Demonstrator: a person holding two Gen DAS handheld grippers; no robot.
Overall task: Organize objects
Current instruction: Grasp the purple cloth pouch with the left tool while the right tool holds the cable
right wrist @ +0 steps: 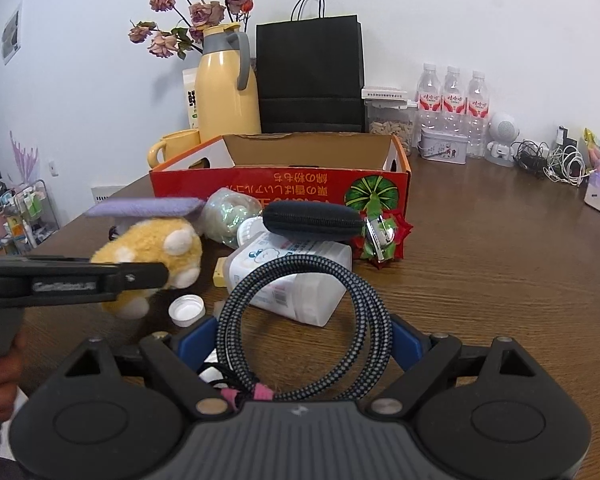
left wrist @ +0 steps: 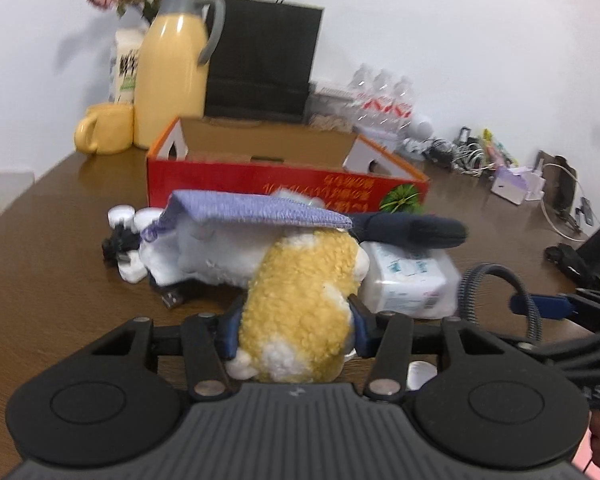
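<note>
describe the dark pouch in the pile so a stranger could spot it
Find the red cardboard box on the table. Right before its front wall, the dark pouch lies atop a white tissue pack. It is the only black, oblong fabric case there.

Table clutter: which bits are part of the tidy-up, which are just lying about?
Job:
plush toy in left gripper
cable in right gripper
red box
black pouch
wipes pack

Lying about:
thermos
black bag
water bottles
</note>
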